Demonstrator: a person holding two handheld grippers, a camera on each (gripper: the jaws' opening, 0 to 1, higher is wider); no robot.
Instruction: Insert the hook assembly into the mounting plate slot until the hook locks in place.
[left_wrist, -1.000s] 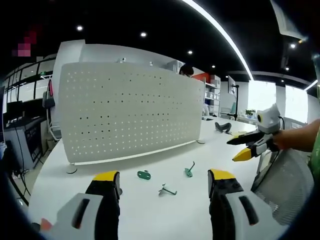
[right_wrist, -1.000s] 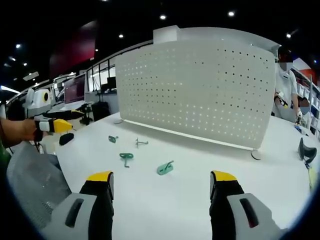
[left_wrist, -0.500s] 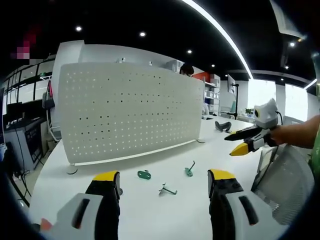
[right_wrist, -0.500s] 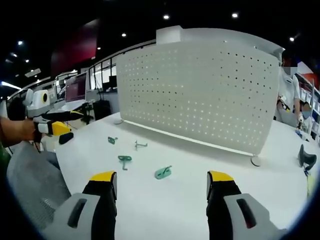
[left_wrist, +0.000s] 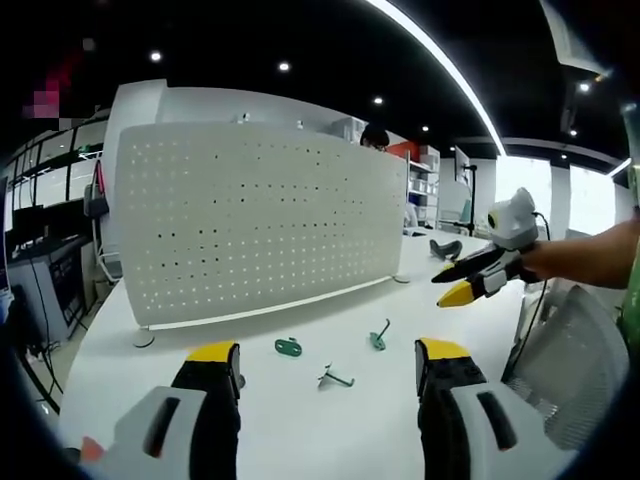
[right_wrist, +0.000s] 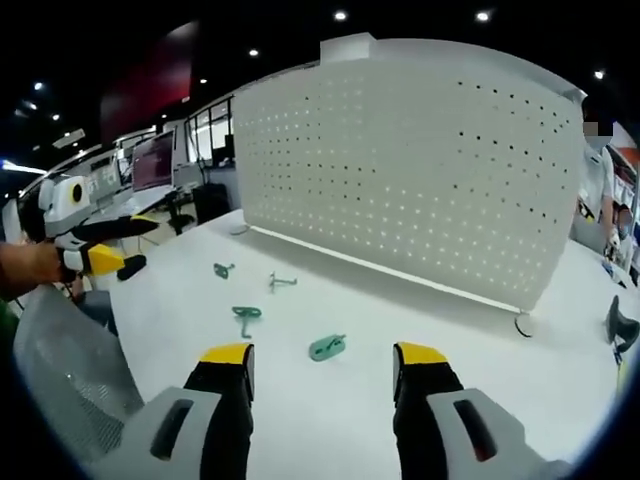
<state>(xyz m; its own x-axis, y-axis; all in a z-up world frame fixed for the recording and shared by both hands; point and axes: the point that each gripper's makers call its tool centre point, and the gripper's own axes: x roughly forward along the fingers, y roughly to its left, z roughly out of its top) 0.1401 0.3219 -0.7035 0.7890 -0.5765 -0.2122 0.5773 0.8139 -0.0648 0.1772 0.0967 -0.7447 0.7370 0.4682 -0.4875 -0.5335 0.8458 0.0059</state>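
Note:
A white perforated mounting plate (left_wrist: 260, 220) stands upright on the white table (left_wrist: 300, 430). In front of it lie a green hook plate (left_wrist: 288, 348), a green hook (left_wrist: 378, 340) and a grey wire hook (left_wrist: 335, 379). My left gripper (left_wrist: 328, 352) hovers open just short of them, holding nothing. The right gripper (left_wrist: 450, 287) reaches in from the right, above the table. In the right gripper view the plate (right_wrist: 420, 170) looms close. The right gripper (right_wrist: 323, 355) is open just behind a green hook (right_wrist: 327, 347). Another green hook (right_wrist: 246, 314), a small green piece (right_wrist: 222, 269) and the grey hook (right_wrist: 281, 282) lie further left. The left gripper (right_wrist: 120, 245) shows at far left.
A grey mesh chair back (left_wrist: 570, 360) stands at the table's near edge, also seen low left (right_wrist: 60, 380). A black object (left_wrist: 445, 250) lies on the table past the plate's end (right_wrist: 618, 325). A person (right_wrist: 600, 190) stands behind the plate.
The right gripper has moved forward and lower toward the hooks and the plate, and its jaws have narrowed a little. The left gripper has stayed put.

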